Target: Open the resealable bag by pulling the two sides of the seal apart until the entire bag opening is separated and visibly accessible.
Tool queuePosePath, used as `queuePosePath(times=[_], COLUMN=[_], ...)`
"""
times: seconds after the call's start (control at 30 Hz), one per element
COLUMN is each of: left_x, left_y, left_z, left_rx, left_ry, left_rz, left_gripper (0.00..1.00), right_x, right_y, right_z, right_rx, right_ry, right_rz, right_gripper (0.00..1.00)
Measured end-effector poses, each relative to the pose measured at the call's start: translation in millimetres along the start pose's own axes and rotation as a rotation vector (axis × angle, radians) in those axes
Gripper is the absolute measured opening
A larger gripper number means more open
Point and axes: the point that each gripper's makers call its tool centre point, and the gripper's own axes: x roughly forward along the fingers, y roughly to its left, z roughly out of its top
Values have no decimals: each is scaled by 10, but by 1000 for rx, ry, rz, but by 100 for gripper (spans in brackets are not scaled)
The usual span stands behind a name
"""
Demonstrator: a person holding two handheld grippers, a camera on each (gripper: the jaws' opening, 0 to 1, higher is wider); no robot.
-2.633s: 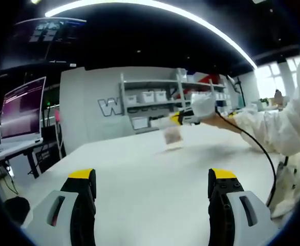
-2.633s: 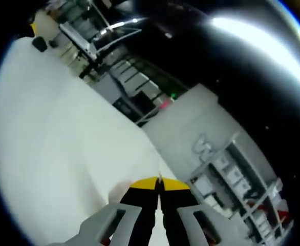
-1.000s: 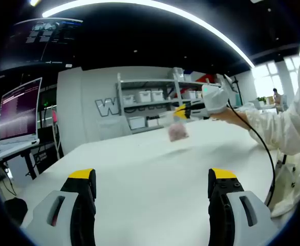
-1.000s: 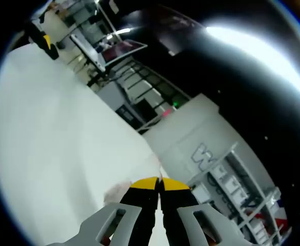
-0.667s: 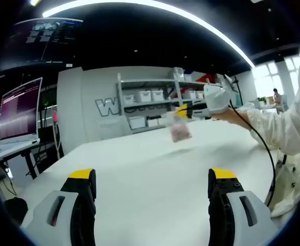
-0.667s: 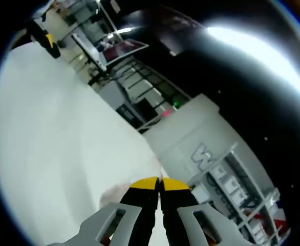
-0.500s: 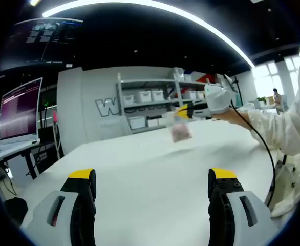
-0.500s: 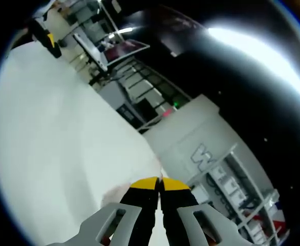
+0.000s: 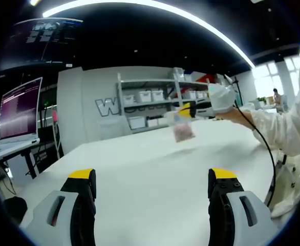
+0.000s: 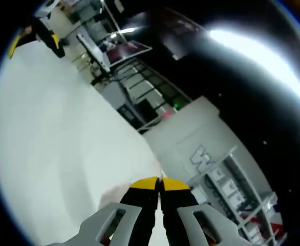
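A small clear resealable bag (image 9: 183, 130) with pinkish contents hangs above the white table (image 9: 155, 174), held by its top edge in my right gripper (image 9: 187, 110), which a person's gloved hand (image 9: 220, 98) carries in from the right. In the right gripper view, my right gripper (image 10: 159, 182) has its yellow-tipped jaws pressed together on the bag's rim, and the pale bag (image 10: 114, 193) hangs to their left. My left gripper (image 9: 152, 179) stands open low over the near table, well short of the bag.
A laptop (image 9: 21, 110) sits on a stand at the left. Shelves with white bins (image 9: 150, 97) line the back wall. A black cable (image 9: 262, 148) trails from the right gripper across the table's right side, beside a white sleeve (image 9: 288, 128).
The right gripper has lifted the bag off the table and carried it slightly rightward and toward the left gripper view. The left gripper has stayed put.
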Motion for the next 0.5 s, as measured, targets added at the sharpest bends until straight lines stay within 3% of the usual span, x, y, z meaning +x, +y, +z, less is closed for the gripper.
queuePosePath(times=[0.5], left_x=[-2], left_y=[-18], left_z=[-24], left_rx=[-3], left_ry=[2], left_rz=[-2], left_gripper=[90], right_x=[-164], right_y=[42], right_z=[15], right_rx=[-14], right_ry=[-3], right_rz=[1], right_gripper=[0])
